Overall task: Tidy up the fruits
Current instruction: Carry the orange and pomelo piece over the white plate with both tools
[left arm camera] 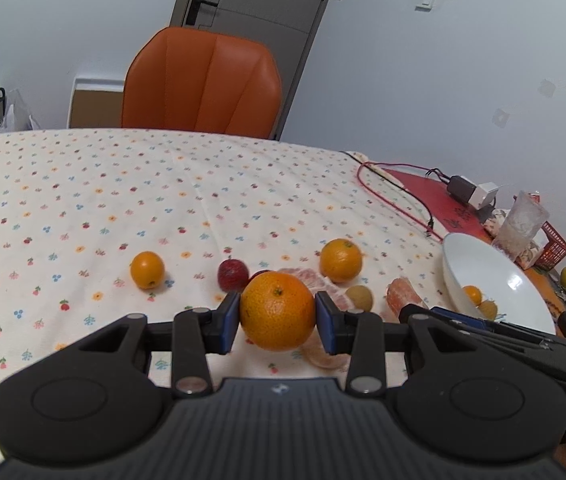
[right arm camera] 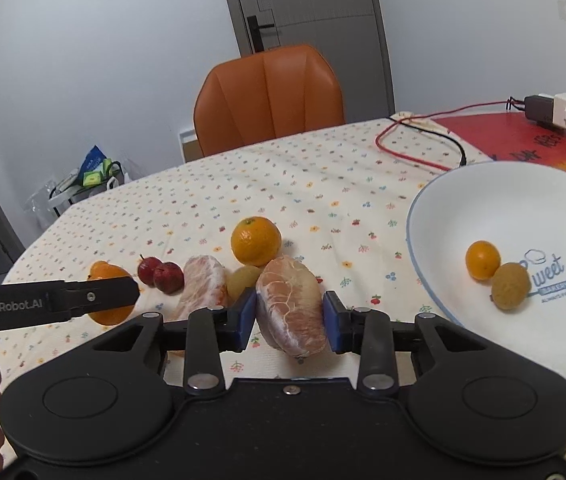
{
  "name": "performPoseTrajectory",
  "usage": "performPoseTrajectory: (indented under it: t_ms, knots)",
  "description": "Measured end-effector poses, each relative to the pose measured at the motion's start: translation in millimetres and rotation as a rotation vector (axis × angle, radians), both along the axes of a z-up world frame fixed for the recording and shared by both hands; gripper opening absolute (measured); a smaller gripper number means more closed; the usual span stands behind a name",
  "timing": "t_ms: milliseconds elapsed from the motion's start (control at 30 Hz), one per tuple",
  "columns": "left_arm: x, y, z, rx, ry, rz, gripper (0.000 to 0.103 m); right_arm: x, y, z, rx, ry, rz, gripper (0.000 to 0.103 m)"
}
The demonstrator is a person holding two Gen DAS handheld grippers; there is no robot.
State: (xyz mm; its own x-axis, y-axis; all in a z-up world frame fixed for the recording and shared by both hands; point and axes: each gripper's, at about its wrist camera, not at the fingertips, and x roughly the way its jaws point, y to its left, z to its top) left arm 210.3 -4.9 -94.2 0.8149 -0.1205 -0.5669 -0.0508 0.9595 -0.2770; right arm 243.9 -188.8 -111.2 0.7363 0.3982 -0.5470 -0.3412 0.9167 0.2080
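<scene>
Large orange (left arm camera: 277, 311) clamped between the blue pads of the left gripper (left arm camera: 277, 322), lifted just above the table (left arm camera: 83, 200). Peeled pomelo segment (right arm camera: 292, 306) sits in the right gripper (right arm camera: 290, 318); jaws grasping it, left pad clearly touching, right pad at its edge. White bowl (right arm camera: 443, 208) to the right already contains a small orange fruit (right arm camera: 482, 260) and a brownish-yellow round fruit (right arm camera: 510, 286), touching each other. Still on the floral cloth: another orange (right arm camera: 255, 241), two red fruits (right arm camera: 161, 275), a second pomelo piece (right arm camera: 203, 284), one small orange (left arm camera: 147, 270) well left. Orange chair (left arm camera: 203, 80) behind the table.
</scene>
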Motion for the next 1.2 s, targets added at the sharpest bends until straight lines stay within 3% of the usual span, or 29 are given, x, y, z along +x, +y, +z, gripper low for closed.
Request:
performPoseTrajectory:
  t_ms: [700,1200]
  knots:
    - [-2.8,-51.4,26.8,0.022,-0.065,-0.089,0.038,-27.0,-41.4,37.3,0.052,-0.104,-0.049,0.034]
    - [8.8,-105.6,33.5,0.039,-0.081,-0.178,0.038,-34.2,-94.9,40.8,0.066,-0.127,-0.142,0.034]
